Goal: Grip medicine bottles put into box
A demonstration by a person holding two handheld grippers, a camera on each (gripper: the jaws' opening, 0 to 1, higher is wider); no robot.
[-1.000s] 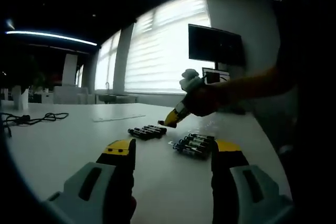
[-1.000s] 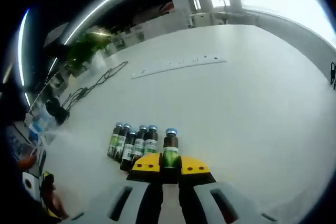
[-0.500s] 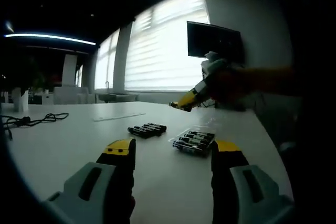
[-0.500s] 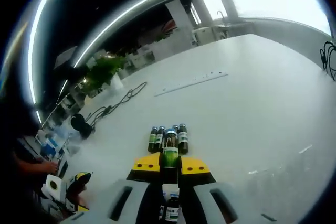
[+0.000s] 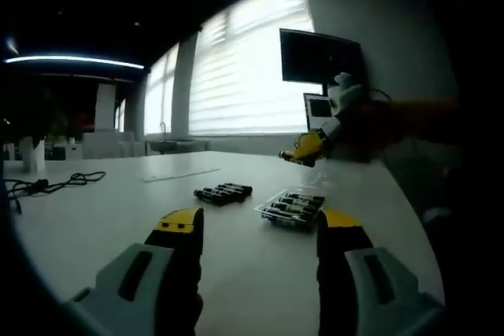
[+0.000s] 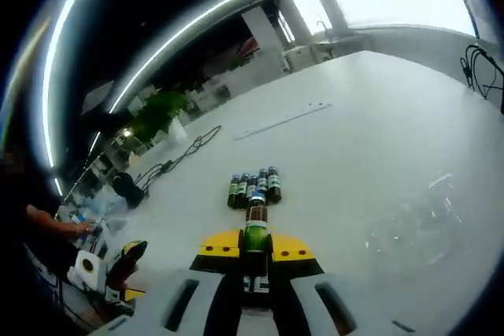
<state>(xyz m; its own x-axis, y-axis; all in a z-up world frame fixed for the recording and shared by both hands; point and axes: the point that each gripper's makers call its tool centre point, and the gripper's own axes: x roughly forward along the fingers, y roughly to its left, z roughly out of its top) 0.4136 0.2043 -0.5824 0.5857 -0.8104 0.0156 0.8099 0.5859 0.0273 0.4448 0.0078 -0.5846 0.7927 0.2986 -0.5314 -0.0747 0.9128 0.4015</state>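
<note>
Right claw [image 6: 252,251] raised above the white counter [image 6: 370,147], pinching a green-labelled medicine bottle [image 6: 254,235] at lower centre, left claw [image 5: 260,230] spread low, clear box [image 5: 293,208] of bottles centre-right, loose bottles [image 5: 223,192] beside it

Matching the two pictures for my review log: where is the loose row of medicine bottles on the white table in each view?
Left gripper view: loose row of bottles lies at centre, left of the clear box.
Right gripper view: the row stands at centre, just beyond the bottle clamped in the right hand-held gripper.
Shared landmark: the pale strip on the table.
</note>
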